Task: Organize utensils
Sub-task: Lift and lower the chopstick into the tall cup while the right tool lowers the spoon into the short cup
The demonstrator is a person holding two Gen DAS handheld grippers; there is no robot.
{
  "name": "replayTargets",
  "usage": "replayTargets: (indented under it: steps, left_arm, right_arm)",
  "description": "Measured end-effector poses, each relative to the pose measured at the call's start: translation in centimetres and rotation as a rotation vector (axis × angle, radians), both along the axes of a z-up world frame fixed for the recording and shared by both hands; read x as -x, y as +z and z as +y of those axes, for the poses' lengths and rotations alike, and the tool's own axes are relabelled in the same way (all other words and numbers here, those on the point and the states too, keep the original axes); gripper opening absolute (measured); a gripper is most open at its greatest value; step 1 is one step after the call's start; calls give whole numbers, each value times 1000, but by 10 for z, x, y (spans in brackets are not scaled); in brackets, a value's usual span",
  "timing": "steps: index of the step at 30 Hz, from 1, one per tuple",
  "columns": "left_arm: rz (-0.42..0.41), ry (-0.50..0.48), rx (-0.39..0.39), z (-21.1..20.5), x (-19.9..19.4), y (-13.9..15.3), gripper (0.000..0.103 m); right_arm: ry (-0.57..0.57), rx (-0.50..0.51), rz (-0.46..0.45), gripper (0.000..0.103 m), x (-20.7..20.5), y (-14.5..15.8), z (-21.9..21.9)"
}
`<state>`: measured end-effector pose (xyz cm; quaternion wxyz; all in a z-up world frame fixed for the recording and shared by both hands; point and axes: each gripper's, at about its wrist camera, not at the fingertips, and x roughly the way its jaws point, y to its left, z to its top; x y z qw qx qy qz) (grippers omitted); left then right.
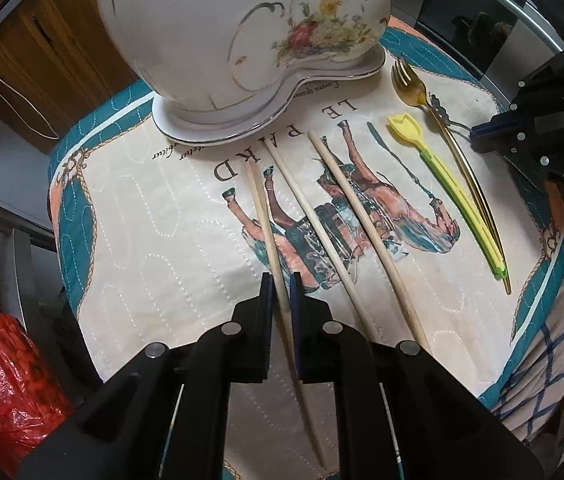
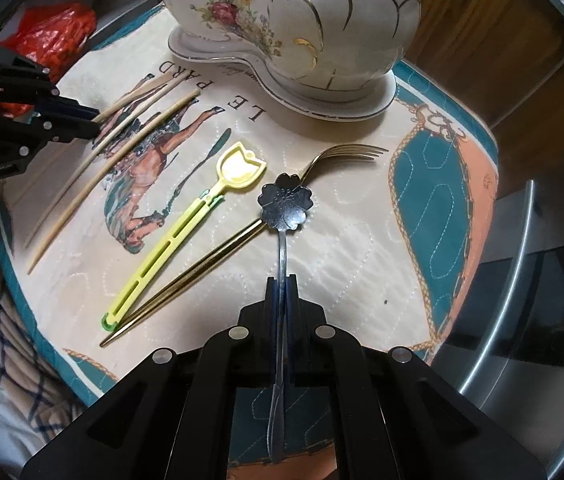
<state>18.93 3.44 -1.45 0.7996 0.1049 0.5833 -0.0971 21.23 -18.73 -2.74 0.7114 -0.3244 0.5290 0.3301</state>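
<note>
Left wrist view: my left gripper points steeply down at the quilted mat on the counter, fingers pinched narrow on one chopstick. Its long axis runs straight away from me toward the porcelain tureen, so it sits in line with the fingers. Two more chopsticks flank it: a shorter one just left, a longer one to the right. Further right lie the yellow spoon and the gold fork, side by side

Right wrist view: my right gripper, also tipped steeply down, is clamped on the handle of the flower spoon. The handle runs along the fingers, and the dark flower bowl sits over the gold fork, though I can't tell if they touch. The left hand is nearer the chopsticks and the right nearer the spoons and fork, so I'd guess each hand sorts its own side
</note>
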Motion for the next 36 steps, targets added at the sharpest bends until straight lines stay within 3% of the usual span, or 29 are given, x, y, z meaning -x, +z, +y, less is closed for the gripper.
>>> replayTargets:
  steps: [6, 9, 18, 28, 32, 36]
  left_arm:
    - [-69, 29, 53, 8, 18, 1, 4]
    - [-120, 54, 119, 19, 31, 3, 4]
    - [-314, 158, 308, 64, 66, 37, 4]
    - [-544, 172, 331, 64, 66, 107, 4]
    - [-615, 186, 335, 65, 57, 125, 4]
    - [-677, 200, 387, 64, 42, 134, 4]
  right_arm:
    - [-27, -51, -20, 4, 2, 5, -8]
    - [-35, -103, -42, 4, 6, 17, -13]
    - [-85, -378, -116, 4, 11, 69, -40]
    - [-113, -599, -205, 4, 14, 104, -39]
    - [-129, -694, -250, 4, 10, 119, -37]
    - [-146, -804, -297, 4, 7, 132, -32]
